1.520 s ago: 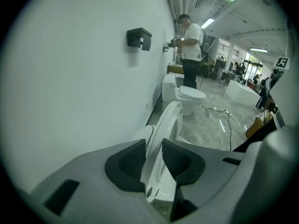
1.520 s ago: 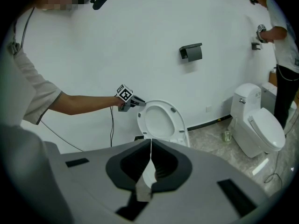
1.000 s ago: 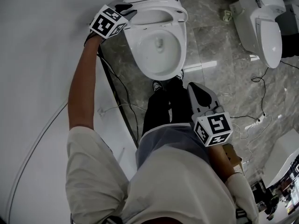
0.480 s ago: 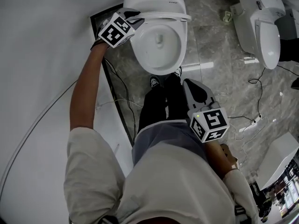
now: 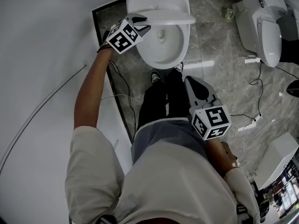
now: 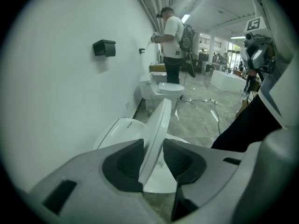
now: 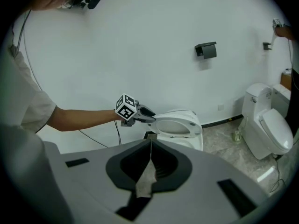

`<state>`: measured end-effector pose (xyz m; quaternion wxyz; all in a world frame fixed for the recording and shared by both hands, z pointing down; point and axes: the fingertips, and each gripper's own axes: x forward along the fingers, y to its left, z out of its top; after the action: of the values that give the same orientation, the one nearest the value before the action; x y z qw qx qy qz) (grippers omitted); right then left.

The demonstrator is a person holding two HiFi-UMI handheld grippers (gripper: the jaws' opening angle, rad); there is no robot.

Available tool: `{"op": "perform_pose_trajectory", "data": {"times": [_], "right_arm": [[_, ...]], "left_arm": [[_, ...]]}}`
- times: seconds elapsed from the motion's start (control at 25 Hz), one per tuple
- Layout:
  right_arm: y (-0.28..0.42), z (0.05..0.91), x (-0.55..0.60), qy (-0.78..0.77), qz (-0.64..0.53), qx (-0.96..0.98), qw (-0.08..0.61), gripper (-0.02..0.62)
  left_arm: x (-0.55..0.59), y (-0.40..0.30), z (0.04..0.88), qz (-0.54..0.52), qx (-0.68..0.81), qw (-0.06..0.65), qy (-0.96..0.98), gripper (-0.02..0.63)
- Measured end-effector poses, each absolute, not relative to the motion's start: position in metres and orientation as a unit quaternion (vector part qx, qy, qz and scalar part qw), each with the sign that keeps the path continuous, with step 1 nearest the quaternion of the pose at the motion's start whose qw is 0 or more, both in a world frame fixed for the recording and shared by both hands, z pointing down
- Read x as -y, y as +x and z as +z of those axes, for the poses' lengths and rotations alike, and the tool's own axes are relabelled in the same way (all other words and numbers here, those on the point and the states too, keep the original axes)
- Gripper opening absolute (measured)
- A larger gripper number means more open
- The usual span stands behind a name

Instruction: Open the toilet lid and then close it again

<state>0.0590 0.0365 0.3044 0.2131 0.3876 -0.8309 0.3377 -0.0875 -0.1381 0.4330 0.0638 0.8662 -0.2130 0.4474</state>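
Observation:
A white toilet stands against the wall, its lid tilted part way over the bowl. My left gripper reaches to the lid's left edge. In the left gripper view the lid runs slantwise between the two pads, touching both. The jaws of the left gripper have just been opening a little with the lid between them. My right gripper hangs shut and empty near my legs. It looks toward the toilet.
A second toilet stands at the right, with cables across the marble floor. My shoes are just in front of the bowl. A black holder hangs on the wall, and another person stands far off.
The left gripper has swung forward with the lid, which now leans further over the bowl. The right gripper has shifted only slightly.

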Motion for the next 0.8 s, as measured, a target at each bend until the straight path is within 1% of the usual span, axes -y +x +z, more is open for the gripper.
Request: {"op": "perform_pose_trajectory", "data": {"times": [0.28,0.8], "right_arm": [[0.053,0.311,-0.056,0.388,0.338,0.83,0.214,0.011],[0.046,0.321,-0.078,0.391,0.346,0.824,0.221,0.011]], "left_arm": [[0.105,-0.084,0.448,0.455,0.2,0.049,0.866,0.12],[0.058,-0.076,0.469,0.445,0.176,0.048,0.876,0.127]]}}
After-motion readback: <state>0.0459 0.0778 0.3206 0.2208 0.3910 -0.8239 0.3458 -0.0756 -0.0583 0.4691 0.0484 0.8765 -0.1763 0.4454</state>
